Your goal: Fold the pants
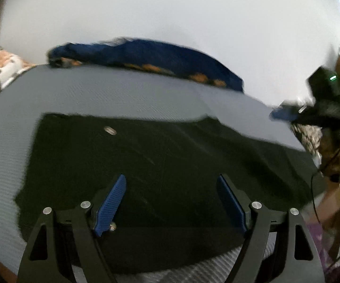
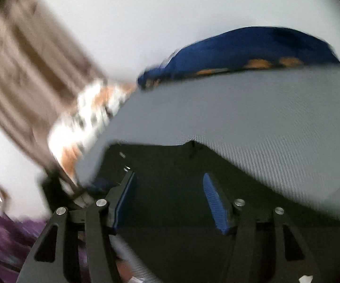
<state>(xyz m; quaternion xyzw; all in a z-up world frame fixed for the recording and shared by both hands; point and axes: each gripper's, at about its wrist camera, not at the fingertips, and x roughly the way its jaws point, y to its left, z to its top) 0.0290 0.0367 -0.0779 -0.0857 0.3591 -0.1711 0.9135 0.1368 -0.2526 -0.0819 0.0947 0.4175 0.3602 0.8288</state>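
Hovering wide open over pants (image 1: 146,165): both grippers

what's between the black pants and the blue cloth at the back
Only bare grey mat separates the black pants from the blue cloth, shown in both wrist views.

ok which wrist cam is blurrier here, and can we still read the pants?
Right wrist view: heavy motion smear, worst on the left side; dark pants nearly featureless. Left wrist view: milder blur, pants outline and a small metal button readable, but the fabric is underexposed. Both show fisheye bending at the edges.
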